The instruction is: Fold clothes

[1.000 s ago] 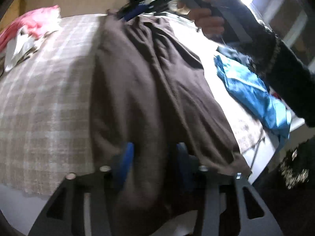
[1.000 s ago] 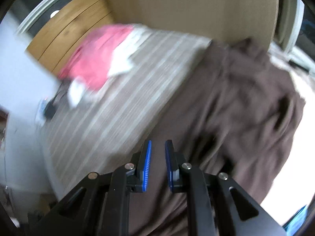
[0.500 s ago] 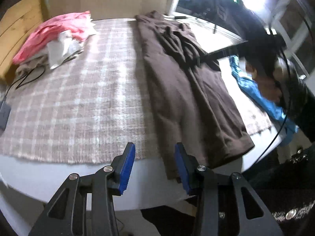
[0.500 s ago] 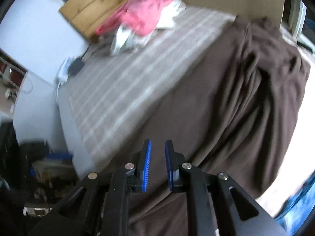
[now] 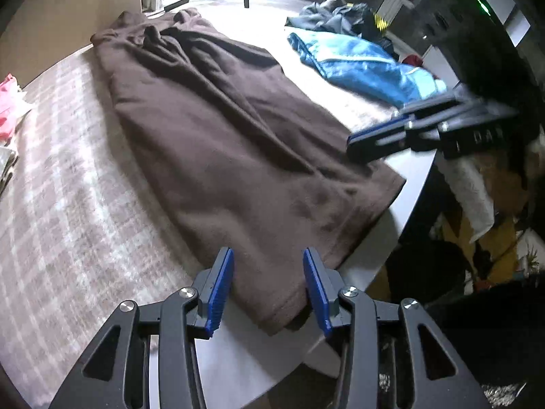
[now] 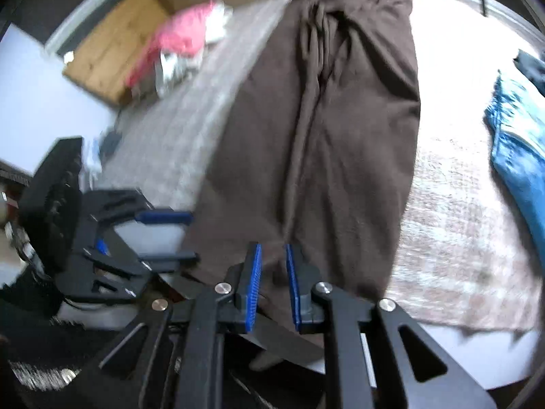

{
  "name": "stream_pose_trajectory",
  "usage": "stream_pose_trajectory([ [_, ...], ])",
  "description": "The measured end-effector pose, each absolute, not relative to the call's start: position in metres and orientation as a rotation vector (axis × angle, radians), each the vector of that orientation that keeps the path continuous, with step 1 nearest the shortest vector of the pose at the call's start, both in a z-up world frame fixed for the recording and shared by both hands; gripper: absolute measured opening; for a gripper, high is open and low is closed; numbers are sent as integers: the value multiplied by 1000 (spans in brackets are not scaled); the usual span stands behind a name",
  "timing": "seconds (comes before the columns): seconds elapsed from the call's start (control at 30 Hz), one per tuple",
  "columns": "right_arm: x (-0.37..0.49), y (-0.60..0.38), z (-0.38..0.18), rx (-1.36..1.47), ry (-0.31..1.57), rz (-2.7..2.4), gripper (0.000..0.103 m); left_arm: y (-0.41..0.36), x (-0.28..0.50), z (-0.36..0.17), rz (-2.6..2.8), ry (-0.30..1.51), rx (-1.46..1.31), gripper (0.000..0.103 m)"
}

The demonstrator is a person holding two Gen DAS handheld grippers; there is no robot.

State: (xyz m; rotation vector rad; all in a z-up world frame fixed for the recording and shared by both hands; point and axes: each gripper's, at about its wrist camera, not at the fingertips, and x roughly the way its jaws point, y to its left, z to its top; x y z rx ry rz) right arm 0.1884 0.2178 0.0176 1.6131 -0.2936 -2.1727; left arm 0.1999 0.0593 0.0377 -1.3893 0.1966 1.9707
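A bed (image 5: 61, 211) under a pale plaid blanket (image 5: 51, 170) fills both views, with a window behind it. The left claw (image 5: 269, 289) hovers at the near edge, its blue pads wide apart and gripping nothing, the hem of the brown garment (image 5: 218, 129) lying just ahead between them. The right claw (image 6: 274, 286) is nearly level over the same hem, pads a narrow gap apart with nothing between them; it also shows in the left view (image 5: 374, 139), low over the hem's right corner. The garment stretches away from both claws, flat and lengthwise. Right of it lies a blue garment (image 5: 361, 64); far left, a pink pile (image 6: 184, 44), blurred. The right view is smeared by motion. A second ago the left claw was buried in brown cloth; now it is free.
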Motion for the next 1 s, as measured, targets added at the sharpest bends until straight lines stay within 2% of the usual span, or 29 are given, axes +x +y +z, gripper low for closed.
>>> stream_pose_trajectory([
  [0.07, 194, 202, 0, 1638, -295, -2184, 27, 61, 197, 31, 1942, 218, -1394, 40],
  [0.13, 205, 191, -23, 1756, -225, -2144, 27, 64, 197, 26, 1929, 277, -1384, 40],
  [0.23, 235, 208, -9, 1741, -292, -2131, 27, 63, 202, 28, 1914, 337, -1378, 40],
  [0.27, 240, 223, 0, 1726, -348, -2184, 27, 58, 201, 30, 1923, 305, -1396, 40],
  [0.37, 246, 265, 10, 1732, -483, -2360, 53, 46, 199, 37, 1948, 209, -1449, 42],
  [0.4, 246, 278, 8, 1740, -520, -2408, 53, 43, 199, 36, 1967, 193, -1467, 44],
  [0.53, 238, 292, -18, 1783, -628, -2382, 53, 34, 195, 24, 1982, 88, -1561, 45],
  [0.83, 228, 254, -28, 1773, -327, -2337, 51, 55, 199, 9, 2004, 135, -1597, 46],
  [0.9, 225, 249, -30, 1744, -315, -2299, 32, 56, 200, 10, 2007, 132, -1598, 45],
  [0.97, 222, 246, -31, 1718, -307, -2262, 27, 54, 198, 10, 2002, 97, -1603, 33],
  [1.0, 221, 248, -30, 1716, -321, -2246, 22, 51, 195, 10, 1988, 63, -1608, 17],
])
